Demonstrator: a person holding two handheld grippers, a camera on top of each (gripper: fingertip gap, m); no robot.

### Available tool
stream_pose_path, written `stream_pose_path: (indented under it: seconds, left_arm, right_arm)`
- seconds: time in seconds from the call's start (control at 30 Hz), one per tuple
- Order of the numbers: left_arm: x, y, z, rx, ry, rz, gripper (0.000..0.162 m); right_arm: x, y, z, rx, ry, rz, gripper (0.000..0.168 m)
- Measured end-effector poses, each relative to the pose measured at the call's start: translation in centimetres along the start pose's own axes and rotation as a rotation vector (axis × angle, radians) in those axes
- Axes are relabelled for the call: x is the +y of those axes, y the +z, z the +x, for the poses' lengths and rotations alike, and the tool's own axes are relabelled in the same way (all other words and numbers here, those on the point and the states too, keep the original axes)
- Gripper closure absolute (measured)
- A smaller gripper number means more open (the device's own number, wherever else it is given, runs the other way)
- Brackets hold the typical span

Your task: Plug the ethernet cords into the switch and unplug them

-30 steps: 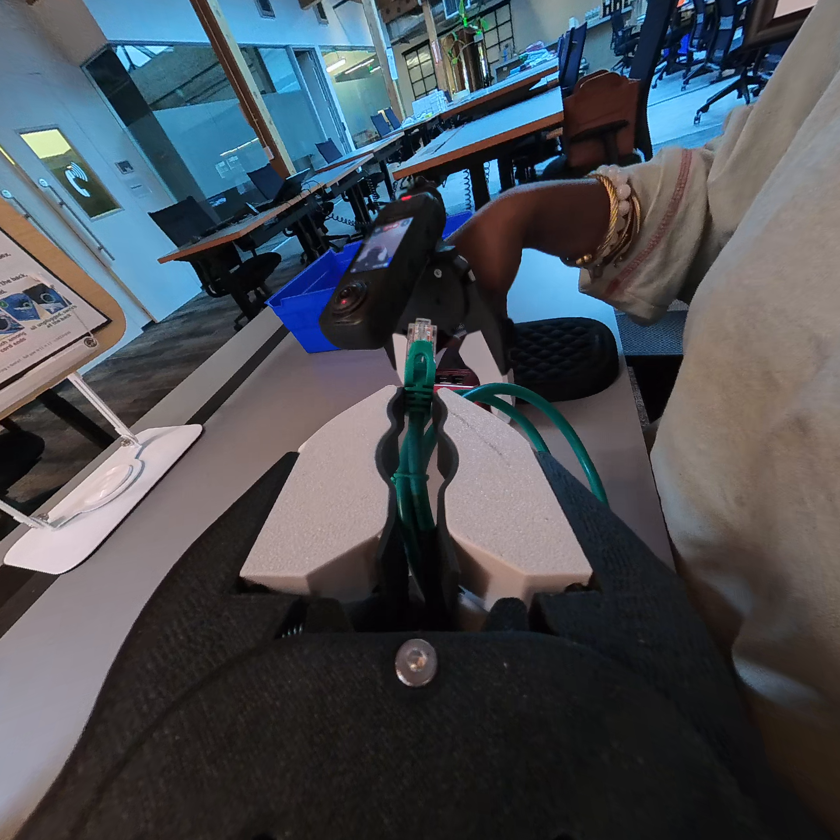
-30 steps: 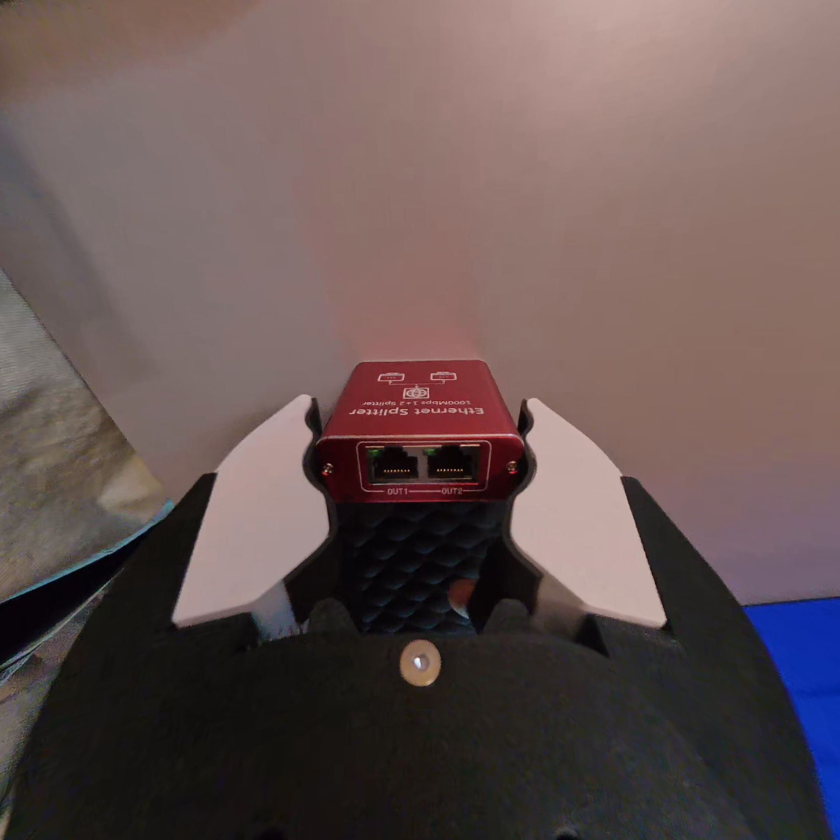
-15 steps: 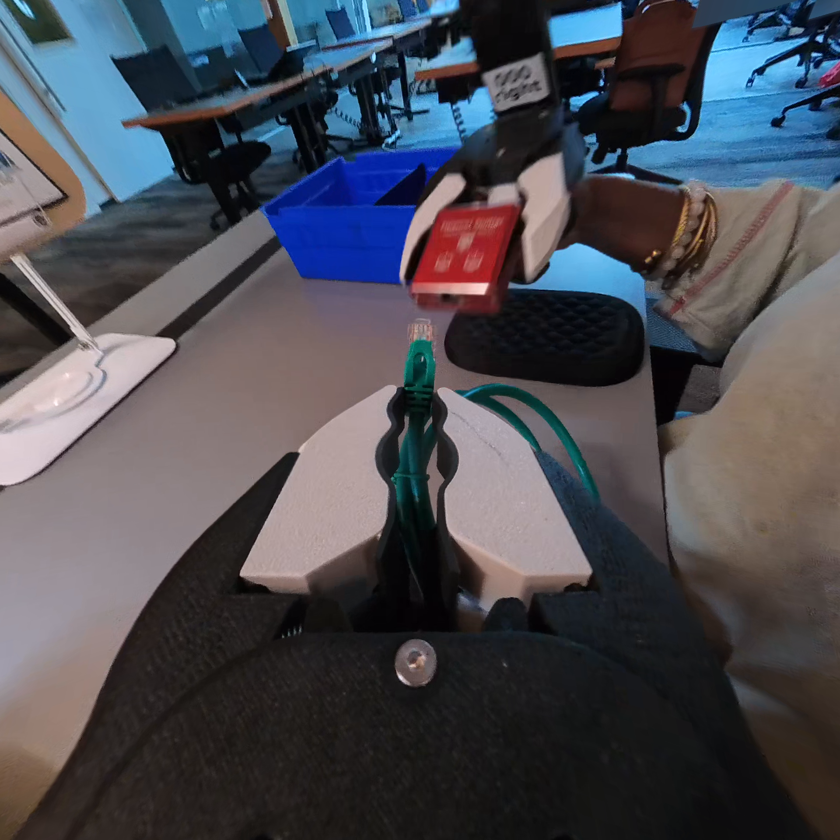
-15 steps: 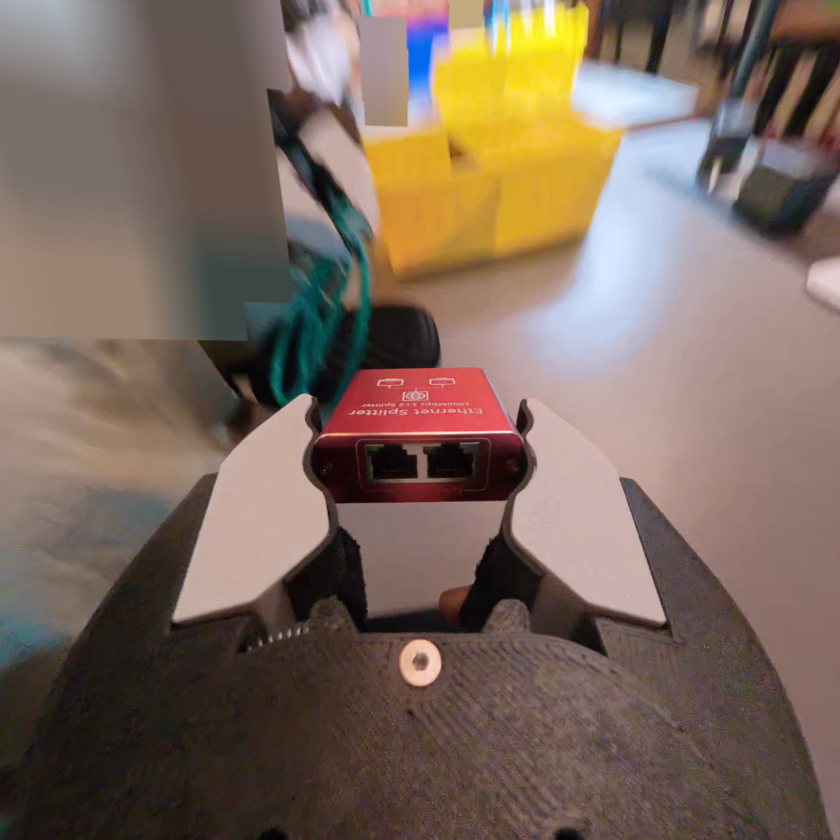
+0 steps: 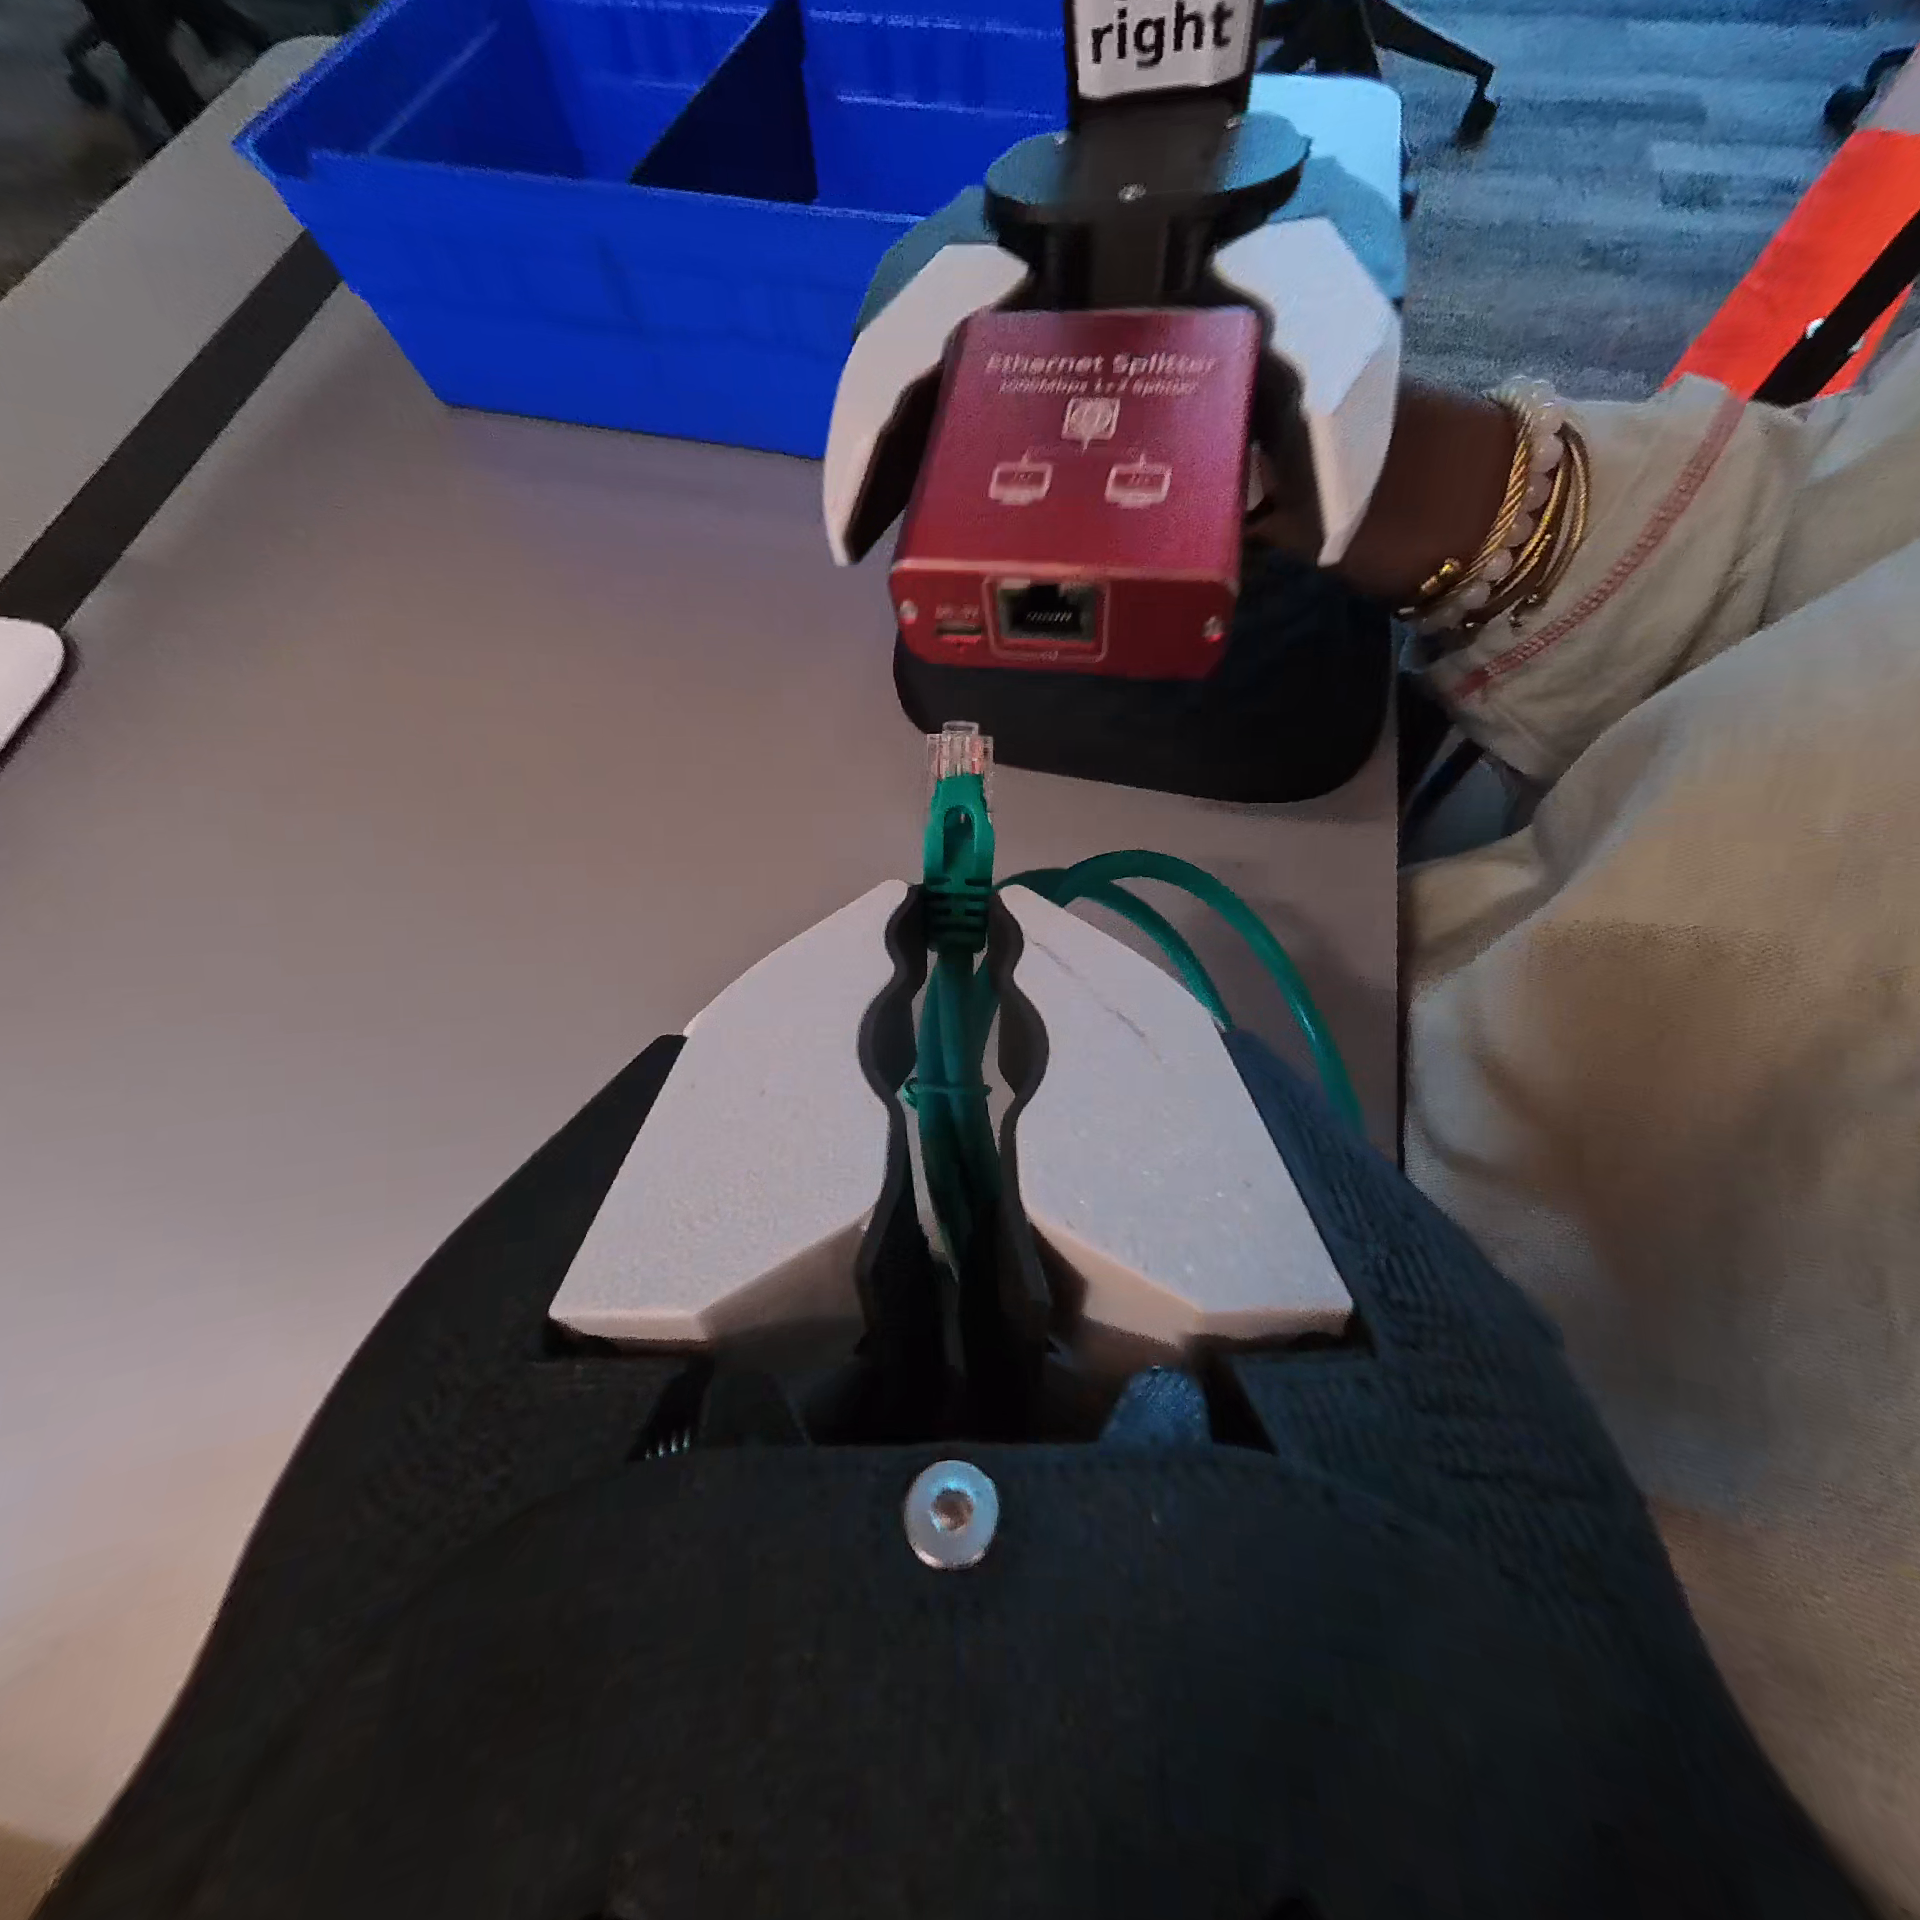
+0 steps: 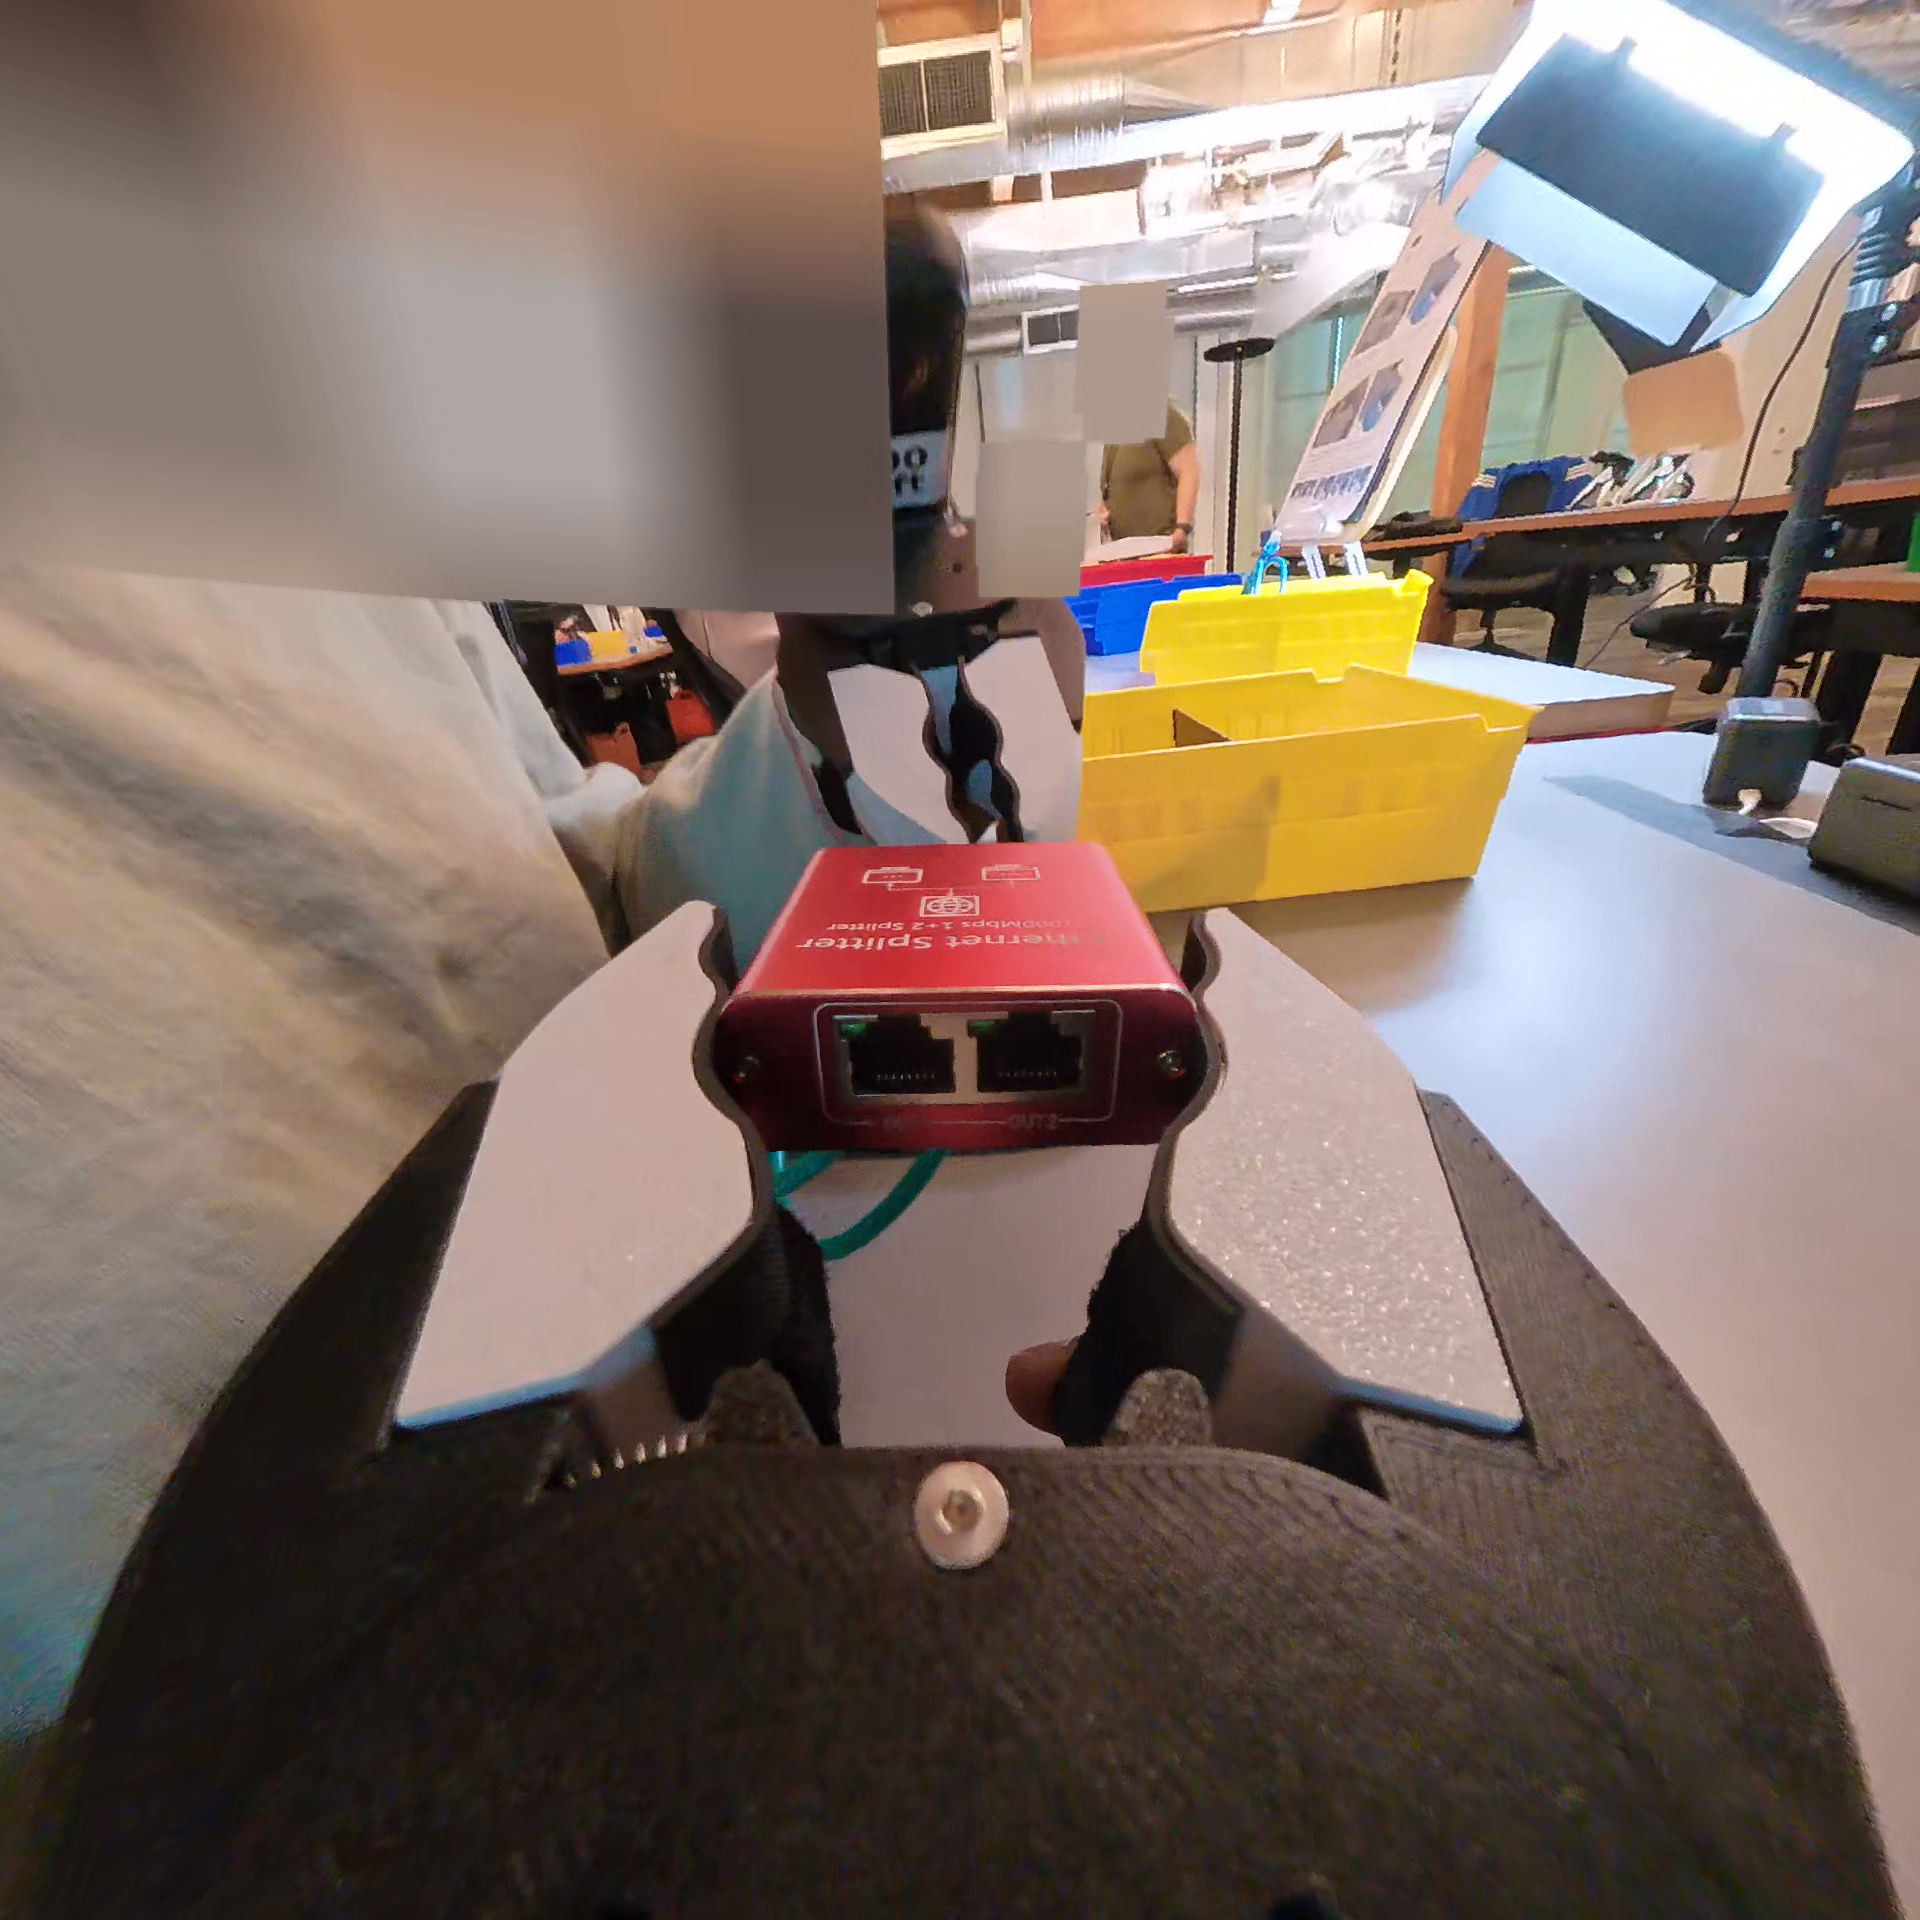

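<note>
The left claw [image 5: 956, 914] is clenched on a green cord [image 5: 954, 1039], its white fingers [image 5: 769, 1122] pressed together around the strands. The cord's boot sits right at the fingertips and the clear plug [image 5: 962, 750] sticks out past them, pointing forward and free of any port. Loops of the same cord arc out to the right of the claw over the grey bench [image 5: 416, 831].

Just beyond the plug, and a little to its right, the right claw [image 5: 1070, 540] grips a red switch [image 5: 1081, 457] by its two sides and holds it above the bench. The switch's single-port face is turned toward the plug; a gap remains between them. From the right wrist view, the right claw [image 6: 956, 966] clamps the switch [image 6: 956, 935] near its fingertips, with both ports on the near face empty, and the left claw [image 6: 971, 758] shows beyond it.

A black pad [image 5: 1143, 727] lies under the switch. A blue bin [image 5: 582, 239] stands farther back on the bench, and a yellow bin [image 6: 1299, 790] stands at the other end.
</note>
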State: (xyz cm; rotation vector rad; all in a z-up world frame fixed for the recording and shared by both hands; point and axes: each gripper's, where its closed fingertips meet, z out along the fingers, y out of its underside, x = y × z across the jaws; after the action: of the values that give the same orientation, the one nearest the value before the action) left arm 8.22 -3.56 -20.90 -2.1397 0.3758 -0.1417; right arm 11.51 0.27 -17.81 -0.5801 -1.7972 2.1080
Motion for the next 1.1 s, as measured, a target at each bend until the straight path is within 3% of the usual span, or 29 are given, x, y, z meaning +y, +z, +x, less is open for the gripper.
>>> stream_pose_path:
  seconds: [0.23, 0.7, 1.1]
  left_arm:
    - [-1.1, 0.1, 2.0, 0.158, -0.047, -0.038, 0.151]
    - [-1.6, 0.4, 1.9, 0.125, 0.043, -0.067, 0.151]
    - [0.2, 1.7, 1.8, 0.119, 0.091, -0.171, 0.152]
  right_arm:
    - [-0.3, 0.1, -0.7, -0.022, -0.104, -0.002, 0.086]
    - [0.2, 0.2, -0.8, -0.022, -0.114, -0.017, 0.086]
    - [2.6, 0.8, -0.4, 0.008, -0.131, -0.189, 0.086]
